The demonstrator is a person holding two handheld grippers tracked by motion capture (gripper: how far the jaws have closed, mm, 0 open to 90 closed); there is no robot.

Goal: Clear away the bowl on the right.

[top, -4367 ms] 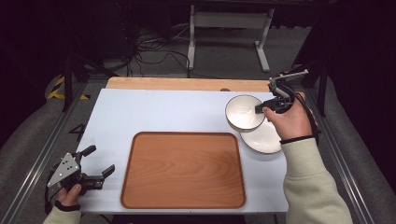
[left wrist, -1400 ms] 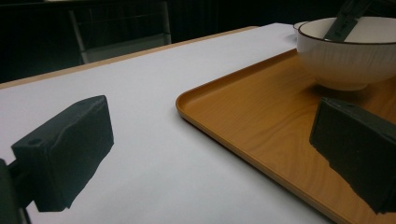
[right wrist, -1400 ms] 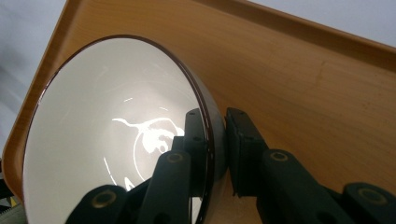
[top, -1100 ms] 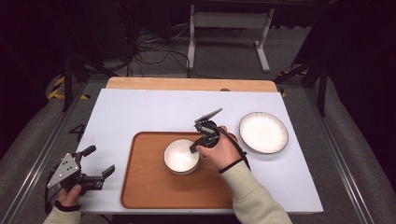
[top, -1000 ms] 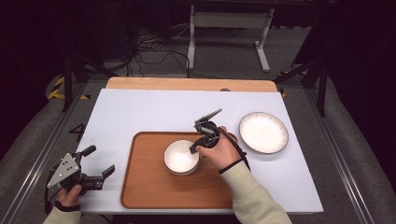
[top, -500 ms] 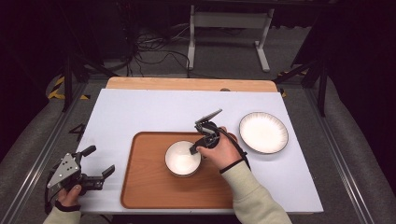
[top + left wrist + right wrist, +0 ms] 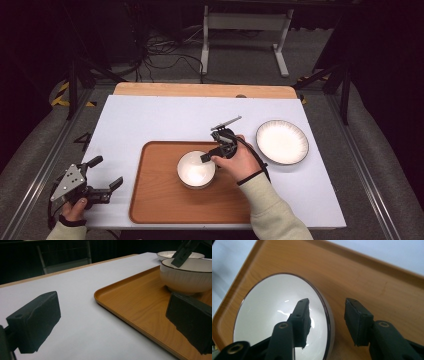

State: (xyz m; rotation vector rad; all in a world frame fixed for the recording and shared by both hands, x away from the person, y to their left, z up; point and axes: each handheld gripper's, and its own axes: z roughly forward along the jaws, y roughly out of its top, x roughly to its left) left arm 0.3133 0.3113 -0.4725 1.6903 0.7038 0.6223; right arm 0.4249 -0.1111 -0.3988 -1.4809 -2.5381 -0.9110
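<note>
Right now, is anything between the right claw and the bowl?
No. The right gripper straddles the bowl rim on the tray, jaws just opening, one inside, one outside, with nothing else between.

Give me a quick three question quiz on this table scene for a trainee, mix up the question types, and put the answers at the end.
1. True or false: the white bowl sits on the wooden tray.
2. The right tool stands how at the bowl's rim?
A. clamped shut on the rim
B. jaws apart, one inside the bowl and one outside, the rim between them
C. lifted far above the plate
3. Fill in: the left tool is near the tray's ____ edge in the high view.

Key
1. True.
2. B. Its jaws have just been opening, and the pads stand clear of the rim.
3. Left; its jaws are apart with nothing between them.
</note>
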